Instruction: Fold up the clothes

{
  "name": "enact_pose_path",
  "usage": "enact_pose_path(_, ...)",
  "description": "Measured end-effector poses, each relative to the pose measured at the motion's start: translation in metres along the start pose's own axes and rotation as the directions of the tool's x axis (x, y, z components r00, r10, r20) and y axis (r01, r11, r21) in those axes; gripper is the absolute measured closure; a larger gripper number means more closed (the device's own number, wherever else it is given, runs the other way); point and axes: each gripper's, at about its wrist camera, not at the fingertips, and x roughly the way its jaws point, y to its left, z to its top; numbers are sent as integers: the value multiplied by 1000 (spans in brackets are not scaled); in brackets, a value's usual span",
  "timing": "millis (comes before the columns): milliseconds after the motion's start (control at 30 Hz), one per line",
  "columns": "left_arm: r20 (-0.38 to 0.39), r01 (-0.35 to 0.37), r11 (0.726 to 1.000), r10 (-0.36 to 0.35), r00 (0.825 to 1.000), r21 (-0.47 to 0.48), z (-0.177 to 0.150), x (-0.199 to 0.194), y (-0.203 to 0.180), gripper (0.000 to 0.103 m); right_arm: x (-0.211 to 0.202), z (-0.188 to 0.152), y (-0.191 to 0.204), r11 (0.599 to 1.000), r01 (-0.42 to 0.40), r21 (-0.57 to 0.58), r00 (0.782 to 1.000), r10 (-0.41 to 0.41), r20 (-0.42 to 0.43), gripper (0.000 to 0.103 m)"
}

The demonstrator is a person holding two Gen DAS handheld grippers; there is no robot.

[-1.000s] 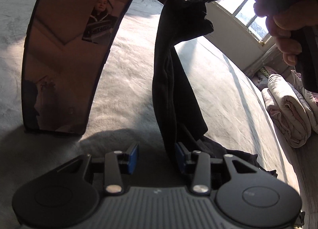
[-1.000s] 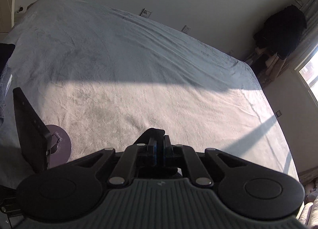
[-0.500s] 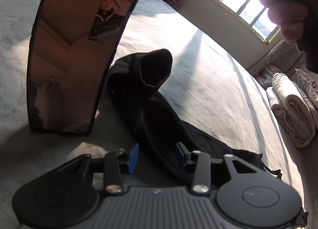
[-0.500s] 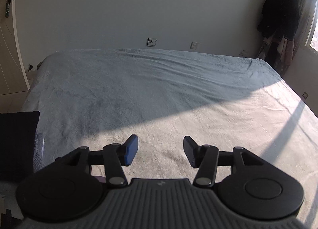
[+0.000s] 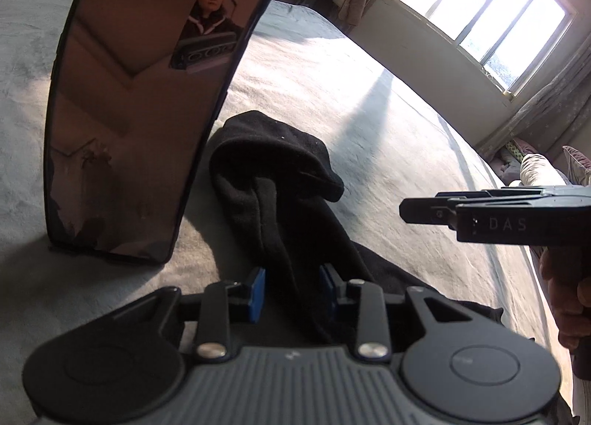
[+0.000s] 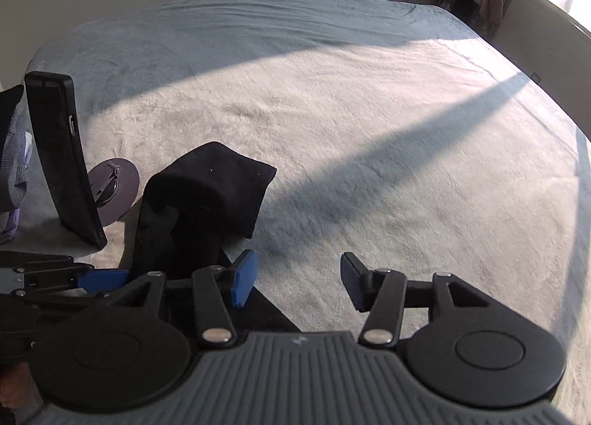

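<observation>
The left tongs (image 5: 291,290) stand with their blue pads apart, and a strip of the black garment (image 5: 273,181) runs between them without being pinched. From there the cloth stretches away over the bed (image 5: 388,137) and ends in a rumpled fold lying flat, just beside the foot of a phone (image 5: 147,92) propped upright on a round stand (image 6: 114,190). The right tongs (image 6: 299,283) are wide apart and hold nothing; they hover over bare blanket to the right of the garment, whose dark edge passes under their left pad. A hand (image 5: 569,299) grips the right tool. Farther off, a window (image 5: 484,4) throws sunlight across the bed.
</observation>
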Motion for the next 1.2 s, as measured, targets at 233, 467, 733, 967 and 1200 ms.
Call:
enact_pose_path(233,106,-146,985,136,985,96,-3,-20,-15,100,19,-55,-14,998,-30,52,996,34,-84,86)
enact_pose_path(467,32,-194,971,191,981,139,-3,-15,-6,99,21,-65,-13,992,103,66,995,-103,-7,103)
enact_pose_path(733,49,-80,996,78,996,34,3,-16,5,62,-16,-72,-40,965,111,239,989,-131,70,71)
enact_pose_path(967,132,-58,996,66,989,-70,3,-15,11,97,-81,-117,-73,893,97,439,986,-147,81,62)
enact_pose_path(1200,302,-8,1000,13,953,-18,-1,-49,-11,97,-103,-171,-80,811,78,580,990,-131,49,64)
